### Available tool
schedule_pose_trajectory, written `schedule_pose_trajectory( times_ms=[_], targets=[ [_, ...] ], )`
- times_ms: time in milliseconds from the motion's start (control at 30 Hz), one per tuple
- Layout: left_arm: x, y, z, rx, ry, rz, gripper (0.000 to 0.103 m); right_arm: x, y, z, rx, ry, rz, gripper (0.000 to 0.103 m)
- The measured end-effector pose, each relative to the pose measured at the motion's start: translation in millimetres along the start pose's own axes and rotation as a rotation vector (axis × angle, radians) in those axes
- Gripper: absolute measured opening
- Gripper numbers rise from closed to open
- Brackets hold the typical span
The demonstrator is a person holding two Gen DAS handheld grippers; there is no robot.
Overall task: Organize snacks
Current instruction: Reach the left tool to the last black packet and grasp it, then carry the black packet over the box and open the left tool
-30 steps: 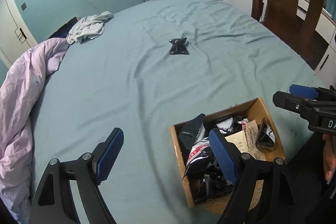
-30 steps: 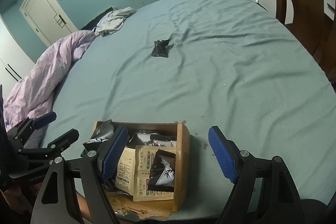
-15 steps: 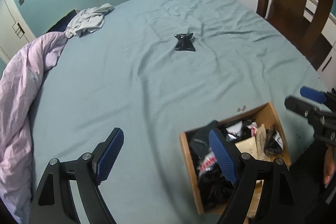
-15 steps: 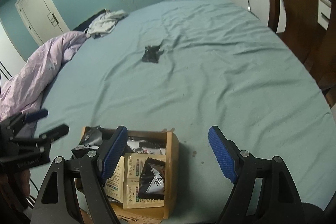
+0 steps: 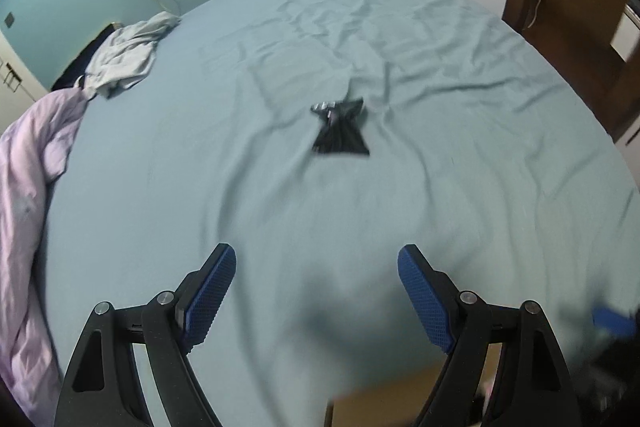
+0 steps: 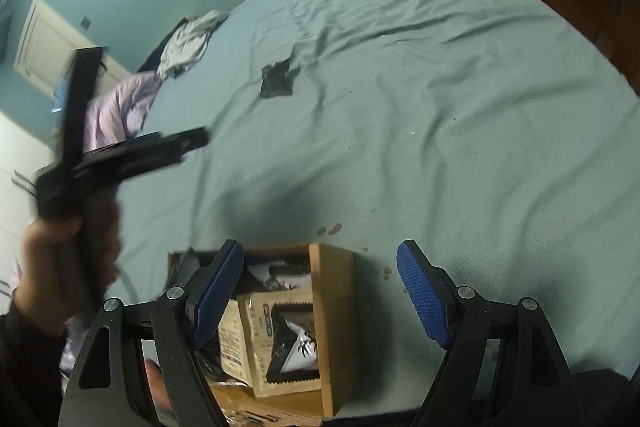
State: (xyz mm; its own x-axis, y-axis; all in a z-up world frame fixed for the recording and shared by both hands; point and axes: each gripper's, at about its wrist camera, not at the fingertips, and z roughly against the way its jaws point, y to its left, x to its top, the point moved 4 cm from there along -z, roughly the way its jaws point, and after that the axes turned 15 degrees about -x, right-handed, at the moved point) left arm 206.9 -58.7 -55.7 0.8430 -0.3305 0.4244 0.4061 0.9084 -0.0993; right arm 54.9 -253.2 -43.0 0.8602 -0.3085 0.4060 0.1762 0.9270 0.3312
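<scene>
A black snack packet (image 5: 340, 127) lies on the bed at twelve o'clock, well beyond the left claw (image 5: 316, 291), spread wide and empty.

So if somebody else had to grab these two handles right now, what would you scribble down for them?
Left gripper: open, empty, held above the bed sheet and facing the loose black snack packet lying mid-bed.
Right gripper: open, empty, over the near edge of the cardboard box.
Done: several snack packets already sit in the box.
Left: pick up the black packet, probably with the left gripper, and put it in the box.
Ignore the lilac duvet and grey garment.
</scene>
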Motion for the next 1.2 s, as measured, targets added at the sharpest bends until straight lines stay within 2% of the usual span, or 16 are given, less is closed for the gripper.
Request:
schedule_pose_trajectory(
  times_ms=[167,333,467,567,600,633,667,767,933,1100,1200],
  targets=[
    [41.1,2.1,-61.5,-0.002,0.072,-0.013,0.084,1.6,-12.6,-8.2,0.025,0.020,-0.044,0.079],
    [71.9,0.0,-110.7,-0.003,0.105,0.003,0.084,3.4,-17.3,-20.4,0.030,0.049,-0.063,0.079],
    [85.8,2.6,-139.5,-0.008,0.123,0.034,0.084,3.9,-14.0,-38.3,0.044,0.121,-0.051,0.079],
    [91.7,7.2,-145.0,-0.048,0.110,0.089,0.072,8.0,-15.5,-41.4,0.057,0.121,-0.060,0.079],
    [92.9,8.7,-144.5,-0.066,0.110,0.113,0.060,8.8,-16.3,-41.5,0.054,0.117,-0.059,0.079],
    [93.9,10.8,-142.0,-0.069,0.102,0.136,0.042,9.4,-16.6,-42.9,0.048,0.115,-0.057,0.079],
    [95.3,11.8,-139.8,-0.054,0.096,0.143,0.034,9.5,-16.1,-44.1,0.044,0.118,-0.054,0.079],
    [90.3,10.8,-134.1,-0.037,0.125,0.134,0.030,9.7,-15.7,-47.4,0.033,0.124,-0.052,0.079],
    [63.8,14.5,-101.2,0.062,0.141,0.110,0.029,10.7,-17.7,-42.7,0.012,0.104,-0.060,0.079],
    [37.0,20.1,-35.5,0.113,0.106,0.101,0.029,7.2,-14.5,-31.4,0.004,0.081,-0.058,0.079],
    [19.7,20.9,9.4,0.112,0.066,0.110,0.029,4.5,-13.2,-18.2,-0.002,0.045,-0.051,0.079]
  ],
)
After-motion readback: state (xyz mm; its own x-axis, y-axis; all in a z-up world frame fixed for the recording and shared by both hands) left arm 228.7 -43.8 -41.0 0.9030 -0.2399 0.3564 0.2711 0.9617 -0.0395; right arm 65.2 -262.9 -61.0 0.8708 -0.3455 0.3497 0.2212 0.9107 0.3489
